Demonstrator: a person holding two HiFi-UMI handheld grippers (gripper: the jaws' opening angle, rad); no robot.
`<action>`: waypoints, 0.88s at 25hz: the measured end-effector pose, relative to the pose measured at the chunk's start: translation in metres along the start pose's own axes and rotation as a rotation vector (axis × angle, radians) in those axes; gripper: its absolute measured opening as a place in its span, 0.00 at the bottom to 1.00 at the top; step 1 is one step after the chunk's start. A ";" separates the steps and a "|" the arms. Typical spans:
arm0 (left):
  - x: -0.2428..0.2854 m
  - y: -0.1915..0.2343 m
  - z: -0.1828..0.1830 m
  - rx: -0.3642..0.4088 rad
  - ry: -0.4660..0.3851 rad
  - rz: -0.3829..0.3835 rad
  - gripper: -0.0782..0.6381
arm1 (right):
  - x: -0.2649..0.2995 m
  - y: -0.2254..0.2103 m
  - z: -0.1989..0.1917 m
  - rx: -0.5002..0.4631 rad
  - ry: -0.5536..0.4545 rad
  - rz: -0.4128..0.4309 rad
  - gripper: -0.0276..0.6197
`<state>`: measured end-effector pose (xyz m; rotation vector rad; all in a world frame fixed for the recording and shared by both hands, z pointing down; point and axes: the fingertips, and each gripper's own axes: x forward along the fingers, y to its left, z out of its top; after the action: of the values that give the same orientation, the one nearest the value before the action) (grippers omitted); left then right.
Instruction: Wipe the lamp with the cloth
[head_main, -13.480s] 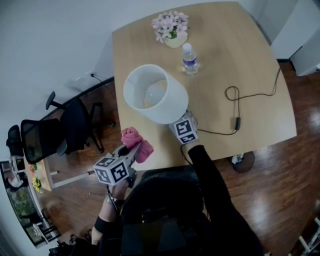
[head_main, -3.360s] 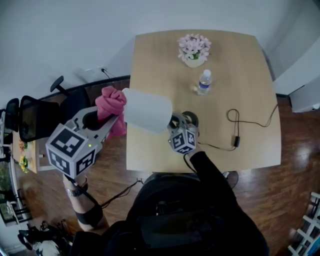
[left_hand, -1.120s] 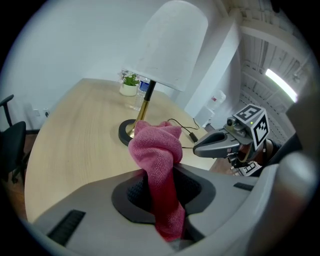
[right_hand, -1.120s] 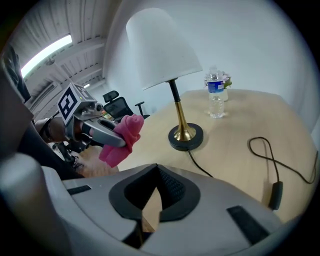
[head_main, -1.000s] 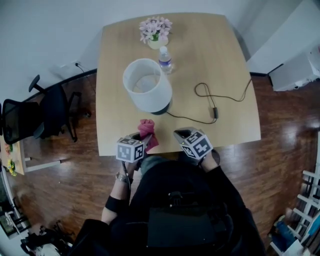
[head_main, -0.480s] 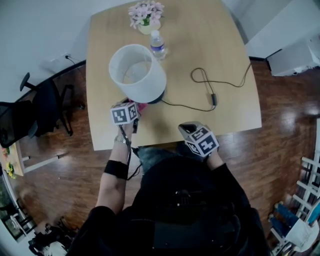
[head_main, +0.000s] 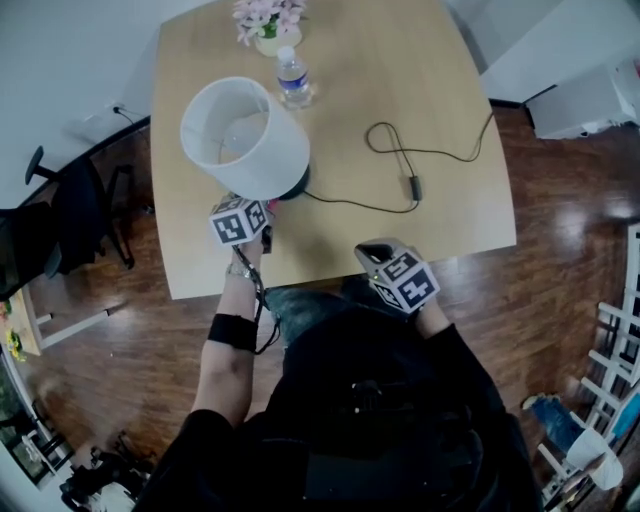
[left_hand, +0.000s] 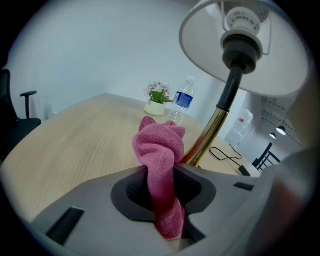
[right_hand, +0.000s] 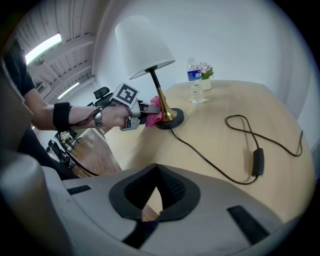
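Note:
The lamp has a white shade (head_main: 245, 135), a brass stem (left_hand: 209, 136) and a dark round foot (right_hand: 170, 120); it stands upright at the table's left side. A pink cloth (left_hand: 161, 150) is bunched between the jaws of my left gripper (left_hand: 167, 200), which is shut on it. The cloth (right_hand: 154, 117) sits against the bottom of the stem, just above the foot. From above, the left gripper (head_main: 260, 212) reaches under the shade's near rim. My right gripper (head_main: 375, 252) hovers at the table's near edge, shut and empty, apart from the lamp.
A black cord (head_main: 425, 152) with an inline switch (head_main: 413, 187) runs from the lamp's foot across the table (head_main: 470, 200). A water bottle (head_main: 292, 75) and a small pot of pink flowers (head_main: 260, 20) stand behind the lamp. An office chair (head_main: 70, 215) stands left of the table.
My left gripper has carried the cloth forward from the table's near edge to the bottom of the lamp's stem. The right gripper has shifted a little and stays shut.

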<state>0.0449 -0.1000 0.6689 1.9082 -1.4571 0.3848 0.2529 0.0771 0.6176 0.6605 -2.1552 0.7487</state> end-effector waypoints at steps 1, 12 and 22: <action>0.000 -0.001 -0.003 -0.023 0.004 0.012 0.25 | 0.000 -0.001 -0.002 -0.001 0.002 0.000 0.05; -0.014 -0.027 -0.026 -0.092 -0.011 0.074 0.25 | -0.007 -0.022 -0.012 0.039 -0.005 -0.022 0.05; -0.004 -0.064 -0.036 -0.072 0.027 0.043 0.25 | -0.007 -0.018 -0.004 0.012 -0.016 -0.008 0.05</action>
<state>0.1092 -0.0646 0.6695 1.8108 -1.4767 0.3718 0.2703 0.0685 0.6196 0.6829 -2.1631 0.7547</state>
